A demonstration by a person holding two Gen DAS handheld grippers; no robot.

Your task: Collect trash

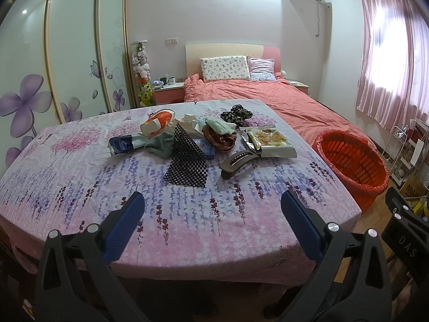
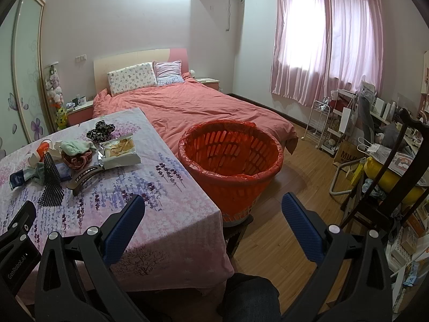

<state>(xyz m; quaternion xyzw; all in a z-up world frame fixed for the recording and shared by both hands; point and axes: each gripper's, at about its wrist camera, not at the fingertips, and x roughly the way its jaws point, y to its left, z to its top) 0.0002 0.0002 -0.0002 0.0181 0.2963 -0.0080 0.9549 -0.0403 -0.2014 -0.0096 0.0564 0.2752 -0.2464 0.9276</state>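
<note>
While the trash pile [image 1: 203,136] sits heaped mid-tabletop [image 1: 80,177], well ahead of the left claw [image 1: 211,209], that claw hangs wide and empty. Right claw [image 2: 213,209], wide too, holds nothing, with the red lined basket [image 2: 230,155] just ahead, beside the tabletop edge.
</note>
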